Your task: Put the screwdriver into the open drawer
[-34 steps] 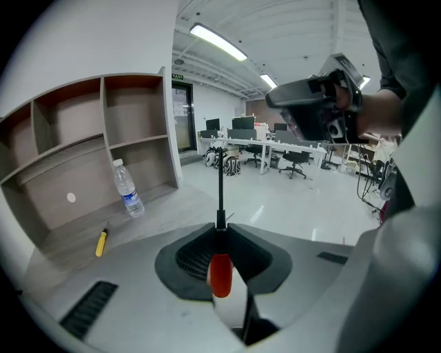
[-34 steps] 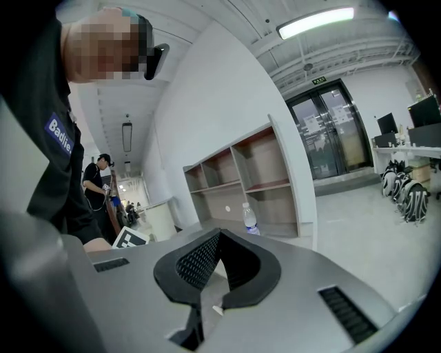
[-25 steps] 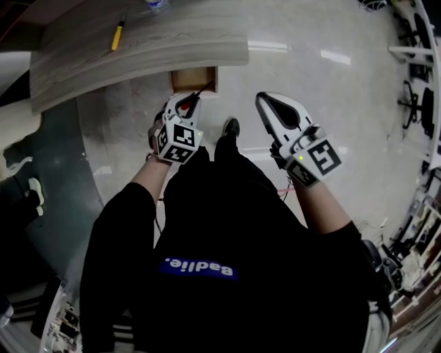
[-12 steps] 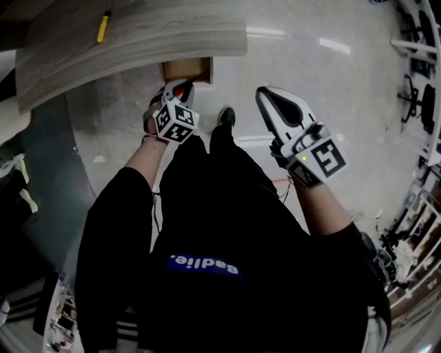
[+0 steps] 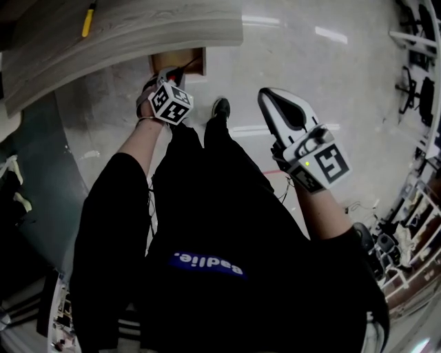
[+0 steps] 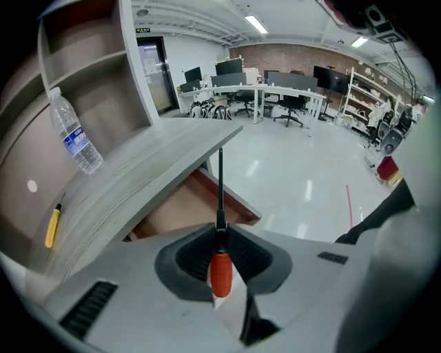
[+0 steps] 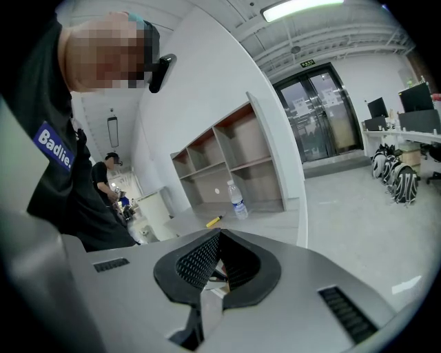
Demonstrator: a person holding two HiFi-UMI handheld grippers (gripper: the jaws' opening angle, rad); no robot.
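Observation:
My left gripper [image 6: 220,233] is shut on a screwdriver [image 6: 220,271] with a red handle; its thin black shaft points ahead over the open wooden drawer [image 6: 180,207]. In the head view that gripper [image 5: 172,73] hangs right at the drawer [image 5: 196,55], under the edge of the grey wood-grain desk [image 5: 138,31], and the shaft tip reaches over the drawer's opening. My right gripper [image 5: 271,98] is held out over the floor to the right, well away from the drawer. Its pads [image 7: 200,260] meet at the tips with nothing between them.
A yellow-handled tool [image 5: 88,18] lies on the desk top, also visible as the yellow tool [image 6: 52,227]. A water bottle [image 6: 74,138] stands on the desk near shelving. My shoe [image 5: 220,107] is on the glossy floor beside the drawer. Office desks and chairs stand far behind.
My left gripper has sunk with the screwdriver and come closer to the open drawer, from in front of it to right at its edge. The right gripper has barely moved.

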